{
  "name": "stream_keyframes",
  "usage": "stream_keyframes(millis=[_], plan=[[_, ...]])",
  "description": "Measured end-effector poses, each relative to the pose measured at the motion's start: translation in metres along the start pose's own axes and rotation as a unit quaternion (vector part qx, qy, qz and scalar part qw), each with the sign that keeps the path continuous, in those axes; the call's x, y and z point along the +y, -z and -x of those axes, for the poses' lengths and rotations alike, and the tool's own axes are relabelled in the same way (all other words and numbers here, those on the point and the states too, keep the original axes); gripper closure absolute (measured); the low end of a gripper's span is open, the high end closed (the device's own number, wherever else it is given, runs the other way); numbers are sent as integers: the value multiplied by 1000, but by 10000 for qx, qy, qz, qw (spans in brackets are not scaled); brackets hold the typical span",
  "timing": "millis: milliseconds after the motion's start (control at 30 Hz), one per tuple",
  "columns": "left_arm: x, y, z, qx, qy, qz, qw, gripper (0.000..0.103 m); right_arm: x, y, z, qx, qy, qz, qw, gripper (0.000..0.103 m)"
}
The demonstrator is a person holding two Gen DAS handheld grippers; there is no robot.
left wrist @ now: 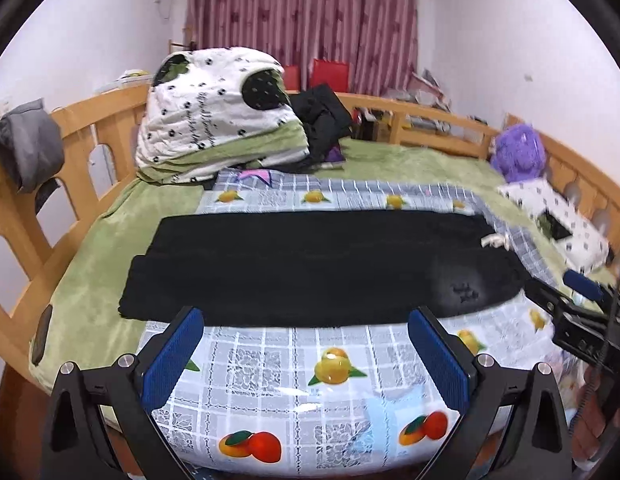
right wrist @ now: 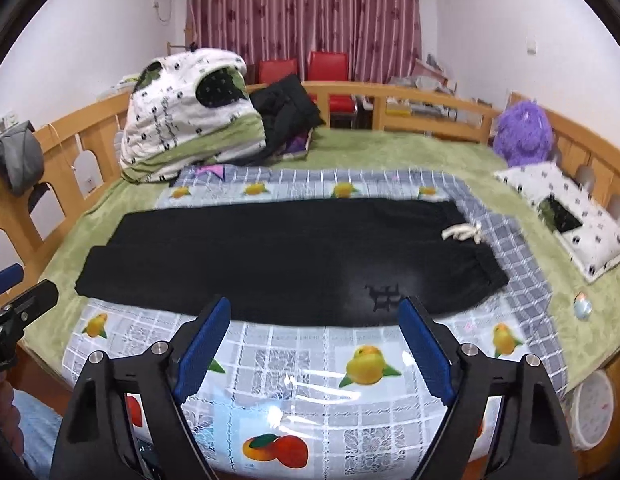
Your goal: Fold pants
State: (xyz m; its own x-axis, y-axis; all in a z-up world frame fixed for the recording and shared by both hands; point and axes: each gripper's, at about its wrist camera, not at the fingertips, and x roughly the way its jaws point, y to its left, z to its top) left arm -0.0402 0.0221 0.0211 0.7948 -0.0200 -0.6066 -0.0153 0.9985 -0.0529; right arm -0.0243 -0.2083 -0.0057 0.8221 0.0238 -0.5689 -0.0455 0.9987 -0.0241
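both the left claw [left wrist: 306, 334] and right claw [right wrist: 313, 326] gape empty before flat black pants [right wrist: 278, 256].

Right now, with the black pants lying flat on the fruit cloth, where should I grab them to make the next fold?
Probably the waistband end of the black pants, by the white drawstring. Bring the right gripper in low from the right: the cloth lies flat, already doubled lengthwise, so pinch that edge and carry it toward the cuffs.

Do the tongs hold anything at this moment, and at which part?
Nothing is held. The left tongs and the right tongs are both open above the fruit-print cloth, short of the black pants.
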Motion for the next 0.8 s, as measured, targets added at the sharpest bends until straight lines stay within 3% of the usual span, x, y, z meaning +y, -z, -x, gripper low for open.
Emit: stream_keyframes(millis=[200, 400, 567, 800], plan=[[30, -21, 19, 53, 119, 317, 9994, 0, -16, -13, 31, -219, -157, -179, 9995, 18], [67, -37, 22, -44, 129, 517, 9986, 0, -50, -12, 25, -239, -327, -461, 9981, 18], [89, -34, -18, 285, 288, 620, 9973, 0, -86, -1, -8, 40, -255, -861, 9960, 19], [119, 3, -99, 631, 271, 957, 9930, 2, -123, 27, -73, 388, -18, -1069, 9935, 26]])
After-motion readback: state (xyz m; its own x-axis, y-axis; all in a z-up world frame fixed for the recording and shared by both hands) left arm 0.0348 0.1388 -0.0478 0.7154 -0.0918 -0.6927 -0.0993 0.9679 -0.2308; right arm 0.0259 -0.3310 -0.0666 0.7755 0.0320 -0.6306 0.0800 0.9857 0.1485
